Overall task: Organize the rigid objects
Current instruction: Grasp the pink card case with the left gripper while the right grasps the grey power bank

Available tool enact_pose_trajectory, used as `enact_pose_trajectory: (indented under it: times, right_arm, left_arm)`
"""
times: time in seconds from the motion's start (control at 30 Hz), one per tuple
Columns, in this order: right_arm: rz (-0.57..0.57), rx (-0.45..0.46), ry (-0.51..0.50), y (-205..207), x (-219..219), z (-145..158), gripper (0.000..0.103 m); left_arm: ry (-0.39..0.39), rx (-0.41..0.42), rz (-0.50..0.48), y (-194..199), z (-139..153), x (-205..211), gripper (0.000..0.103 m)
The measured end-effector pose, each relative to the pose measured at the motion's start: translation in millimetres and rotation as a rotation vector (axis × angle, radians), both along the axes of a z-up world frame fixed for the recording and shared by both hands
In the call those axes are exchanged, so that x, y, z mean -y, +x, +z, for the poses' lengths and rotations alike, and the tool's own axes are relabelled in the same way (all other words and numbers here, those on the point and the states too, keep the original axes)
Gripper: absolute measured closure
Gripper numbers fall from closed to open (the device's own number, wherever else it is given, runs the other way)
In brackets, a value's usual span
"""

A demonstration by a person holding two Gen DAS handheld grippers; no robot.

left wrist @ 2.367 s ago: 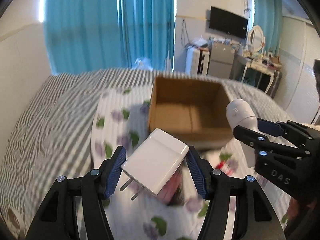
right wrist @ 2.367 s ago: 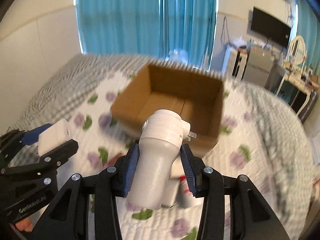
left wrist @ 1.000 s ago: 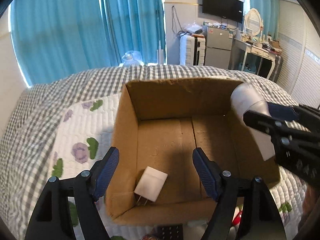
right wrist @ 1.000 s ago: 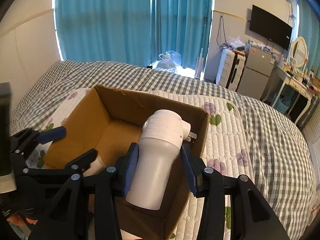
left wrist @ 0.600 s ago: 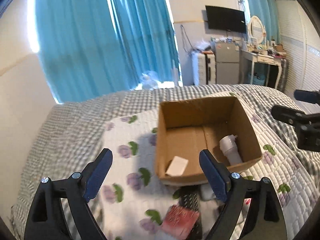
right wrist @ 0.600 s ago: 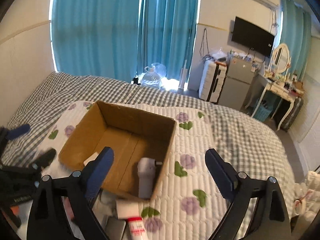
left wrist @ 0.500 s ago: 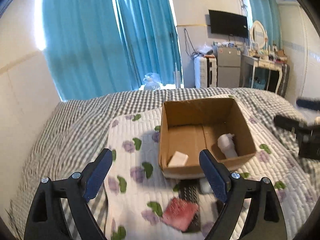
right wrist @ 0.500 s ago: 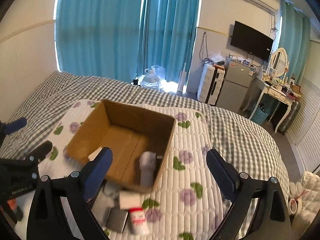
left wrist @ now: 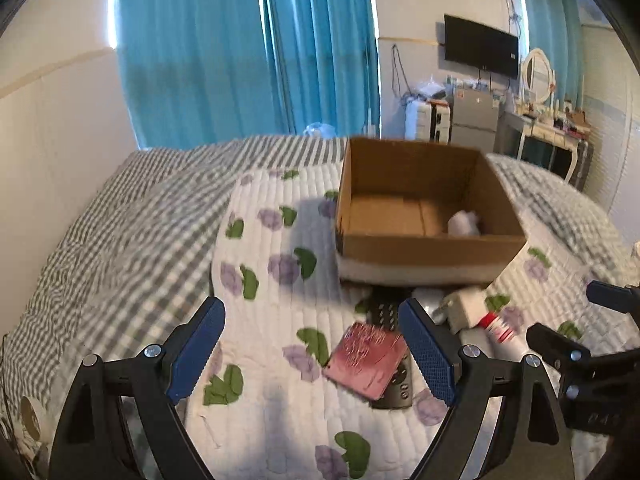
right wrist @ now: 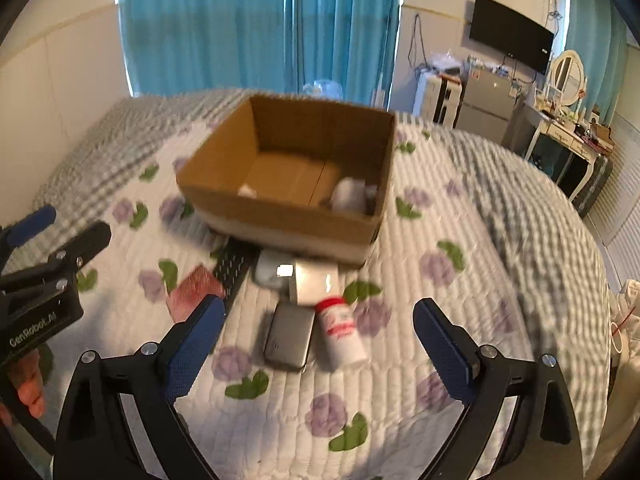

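Observation:
An open cardboard box (left wrist: 424, 248) (right wrist: 280, 216) stands on the floral quilt. In it lie a white round adapter (left wrist: 463, 222) (right wrist: 350, 196) and a white flat charger (right wrist: 247, 191). In front of the box lie a red card (left wrist: 365, 359) (right wrist: 194, 292), a black remote (left wrist: 386, 312) (right wrist: 232, 264), a white case (right wrist: 269, 269), a white block (right wrist: 314, 282), a grey power bank (right wrist: 290, 336) and a white bottle with a red cap (right wrist: 341, 338) (left wrist: 498, 330). My left gripper (left wrist: 310, 354) is open and empty above the red card. My right gripper (right wrist: 316, 354) is open and empty above the power bank and bottle.
The floral quilt (right wrist: 420, 280) lies on a grey checked bed cover (left wrist: 120, 220). Blue curtains (left wrist: 248, 48), a wall TV (right wrist: 510, 44), a fridge and a dressing table stand beyond the bed. The left gripper shows at the left of the right wrist view (right wrist: 44, 240).
Both grippers let their chargers go into the box, opened wide, then drew back and down toward the loose things in front of the box.

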State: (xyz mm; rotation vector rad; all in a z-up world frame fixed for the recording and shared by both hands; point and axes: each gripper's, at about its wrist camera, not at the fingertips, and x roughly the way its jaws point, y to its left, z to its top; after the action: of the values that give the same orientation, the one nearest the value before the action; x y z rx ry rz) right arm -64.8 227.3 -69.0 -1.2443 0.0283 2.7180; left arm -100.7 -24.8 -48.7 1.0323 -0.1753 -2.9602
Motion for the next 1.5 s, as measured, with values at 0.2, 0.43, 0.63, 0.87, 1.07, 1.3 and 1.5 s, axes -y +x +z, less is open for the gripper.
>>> enact_pose_trajectory:
  times: [0.2,0.43,0.63,0.87,1.07,1.3,1.5]
  right_arm:
    - [0.039,0.087,-0.016,-12,17,-41,0.007]
    - [0.056,0.171,-0.088,-40,22,-80,0.029]
    - [-0.001,0.196,-0.117,-63,3,-96,0.047]
    - [-0.002,0.166,-0.157,-55,-11,-98,0.06]
    - [-0.001,0.148,-0.173,-47,-17,-95,0.06]
    - [0.003,0.142,-0.209,-46,-21,-88,0.06]
    - [0.004,0.133,-0.214,-43,-23,-85,0.06]
  left_arm:
    - [-0.033,0.075,-0.004,-11,-42,4,0.012]
    - [0.001,0.15,-0.003,-15,-64,14,0.012]
    - [-0.002,0.179,-0.024,-17,-69,10,0.012]
    - [-0.032,0.251,-0.097,-19,-78,-16,0.012]
    - [-0.066,0.277,-0.11,-32,-95,-37,0.015]
    - [-0.051,0.315,-0.191,-36,-107,-48,0.043]
    - [-0.061,0.292,-0.222,-25,-94,-49,0.089]
